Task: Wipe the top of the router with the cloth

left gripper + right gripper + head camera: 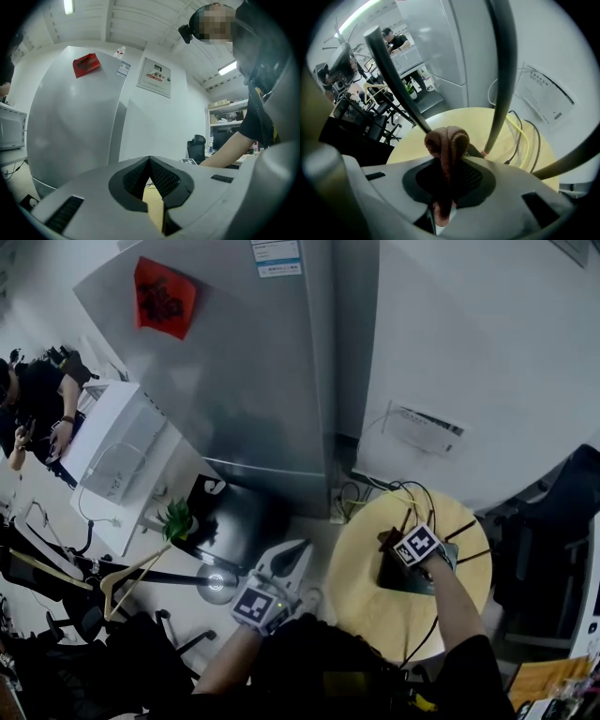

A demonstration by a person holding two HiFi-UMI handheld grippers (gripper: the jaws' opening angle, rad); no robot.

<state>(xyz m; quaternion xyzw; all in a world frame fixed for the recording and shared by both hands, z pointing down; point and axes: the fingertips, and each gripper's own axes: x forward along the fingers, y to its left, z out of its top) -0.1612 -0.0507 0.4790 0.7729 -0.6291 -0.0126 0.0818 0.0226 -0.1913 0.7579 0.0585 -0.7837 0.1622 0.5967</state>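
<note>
The black router (401, 576) lies on the round wooden table (375, 606) at the lower right of the head view, with thin antennas (466, 530) sticking out. My right gripper (396, 545) is over the router, shut on a brown cloth (446, 143) that bulges out between its jaws. In the right gripper view, dark antennas (393, 79) rise close in front of my right gripper (447, 164). My left gripper (289, 559) hangs off the table's left side, away from the router. Seen in its own view, the left gripper (150, 161) is shut on nothing.
A tall silver fridge (253, 362) and a white wall stand behind the table. Cables (380, 488) run down to the table's back edge. A black chair (553, 521) is at the right. A small plant (176, 518), a hanger (127, 577) and a person at a desk (37, 399) are at the left.
</note>
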